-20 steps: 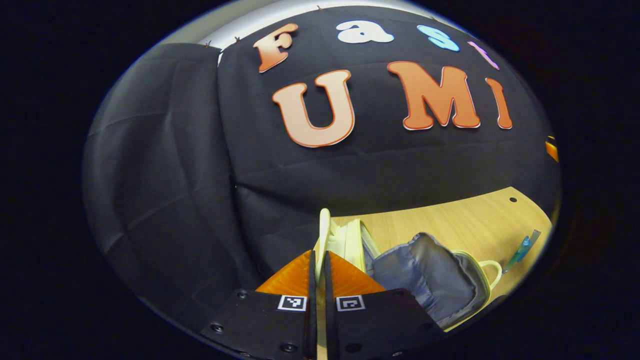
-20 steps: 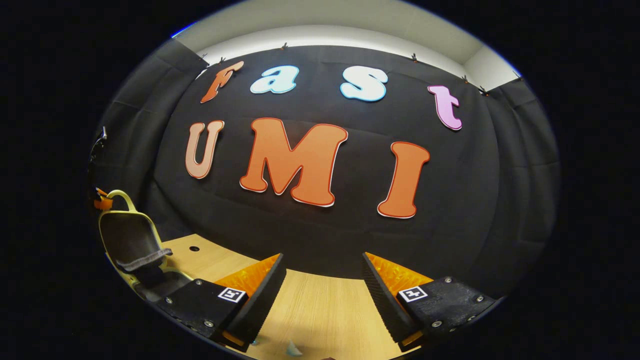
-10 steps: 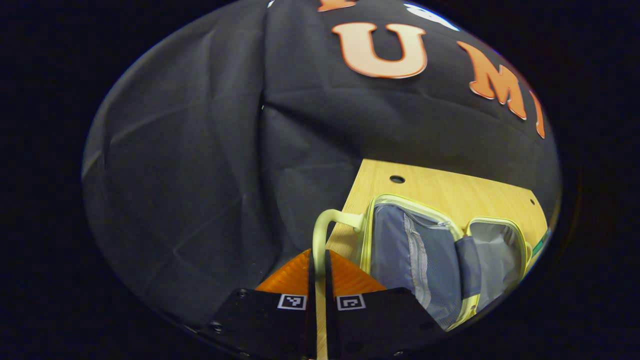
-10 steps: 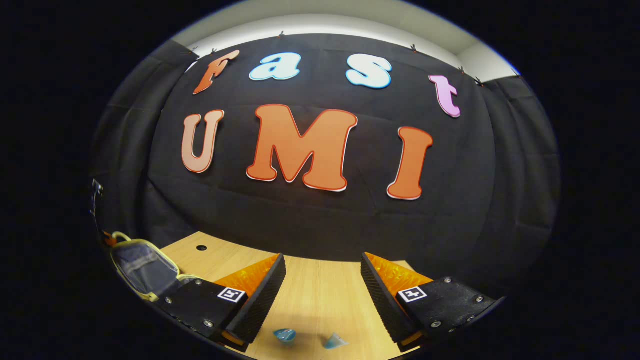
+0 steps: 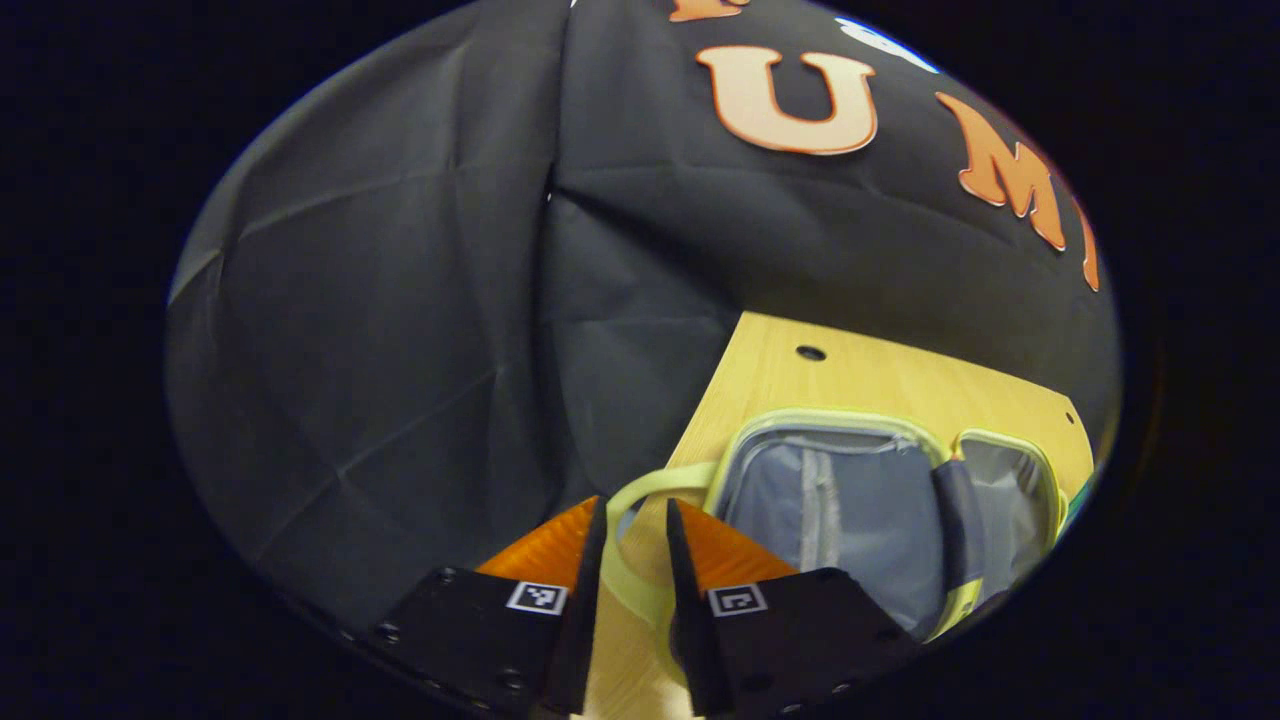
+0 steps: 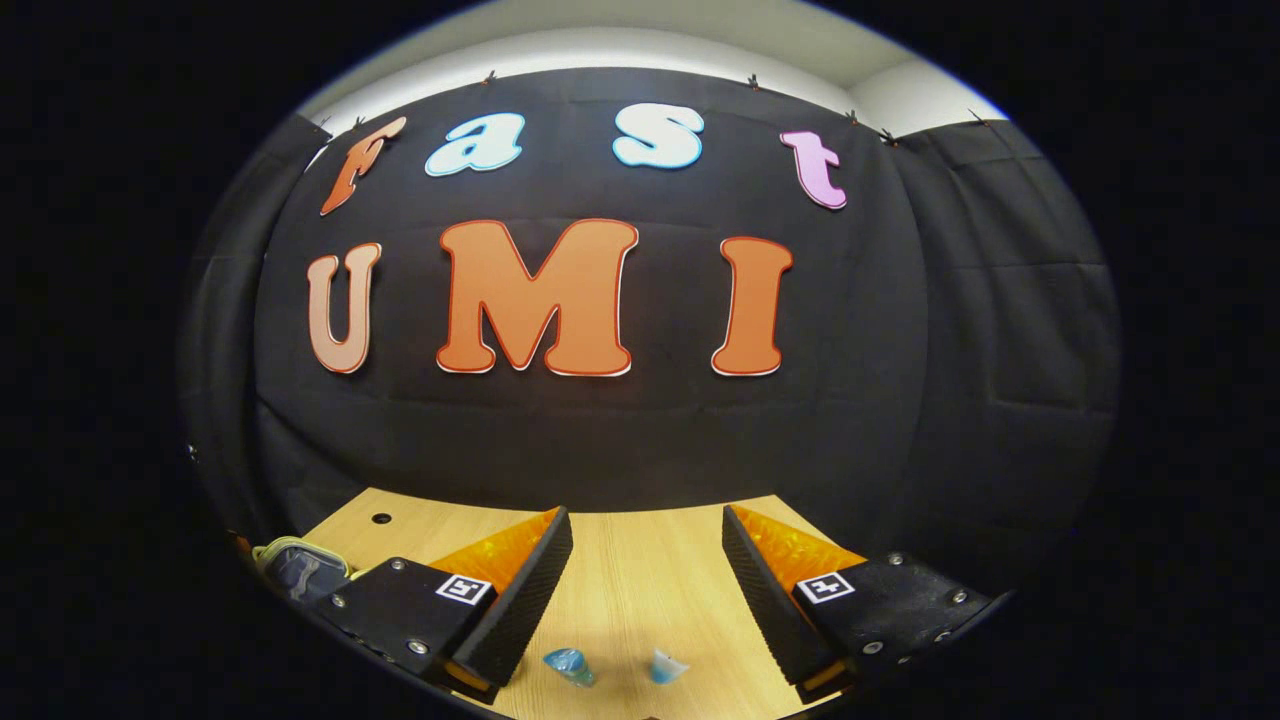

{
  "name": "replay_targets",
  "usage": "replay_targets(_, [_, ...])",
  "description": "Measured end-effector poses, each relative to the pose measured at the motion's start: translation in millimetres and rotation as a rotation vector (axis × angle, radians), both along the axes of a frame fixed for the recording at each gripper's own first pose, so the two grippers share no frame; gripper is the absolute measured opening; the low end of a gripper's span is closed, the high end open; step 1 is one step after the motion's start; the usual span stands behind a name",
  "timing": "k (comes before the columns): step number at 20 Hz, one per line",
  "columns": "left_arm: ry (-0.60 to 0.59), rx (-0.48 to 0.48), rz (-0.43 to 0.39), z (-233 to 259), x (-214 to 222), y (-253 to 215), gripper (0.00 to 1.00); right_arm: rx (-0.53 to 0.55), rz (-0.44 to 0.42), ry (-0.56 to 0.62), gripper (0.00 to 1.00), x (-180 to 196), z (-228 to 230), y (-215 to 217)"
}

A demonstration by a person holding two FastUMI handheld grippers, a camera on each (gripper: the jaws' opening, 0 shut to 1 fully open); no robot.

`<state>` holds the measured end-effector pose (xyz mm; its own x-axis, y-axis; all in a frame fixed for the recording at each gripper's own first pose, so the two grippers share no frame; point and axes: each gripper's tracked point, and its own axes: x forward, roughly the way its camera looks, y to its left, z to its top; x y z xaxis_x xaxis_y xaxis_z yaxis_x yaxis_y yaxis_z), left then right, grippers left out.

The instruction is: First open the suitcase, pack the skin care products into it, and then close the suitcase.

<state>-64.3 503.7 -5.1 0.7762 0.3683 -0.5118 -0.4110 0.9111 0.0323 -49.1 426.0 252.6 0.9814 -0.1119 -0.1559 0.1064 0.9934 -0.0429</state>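
Wooden table (image 5: 880, 380): light grain, black cloth wall behind. Suitcase (image 5: 830, 510): pale yellow-green trim, lying open flat on the table, both halves lined in grey; contents hard to make out, right half cut off at the edge. Seen also at far left in the right gripper view (image 6: 295, 565). Suitcase handle (image 5: 640, 485): loop passing between the left gripper (image 5: 630, 520) fingers, jaws slightly parted, contact uncertain. Right gripper (image 6: 645, 545): jaws spread wide, holding nothing. Skin care products (image 6: 570, 665): two small bluish items on the table, tips only visible, partly cut off.
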Motion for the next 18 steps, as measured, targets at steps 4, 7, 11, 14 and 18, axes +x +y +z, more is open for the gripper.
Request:
replay_targets(4, [-0.169, 0.045, -0.109, 75.0, 21.2, -75.2, 0.95, -0.003, 0.042, -0.035, 0.95, 2.4, 0.9, -6.2])
replay_targets(7, [-0.279, 0.029, -0.188, 126.1, 31.8, -153.1, 0.98, 0.0, 0.081, -0.043, 0.95, 2.5, -5.5, -18.9])
replay_targets(11, [-0.341, 0.02, -0.292, 159.9, 41.6, -264.1, 0.97, -0.01, 0.136, -0.042, 0.95, -1.3, -18.5, -43.0])
replay_targets(14, [-0.333, 0.035, -0.352, 155.2, 50.0, -334.5, 0.97, -0.003, 0.19, -0.017, 0.95, -7.1, -36.3, -54.5])
replay_targets(18, [-0.344, 0.03, -0.462, 153.6, 58.9, -437.9, 0.97, -0.008, 0.274, 0.041, 0.95, -12.5, -72.9, -61.1])
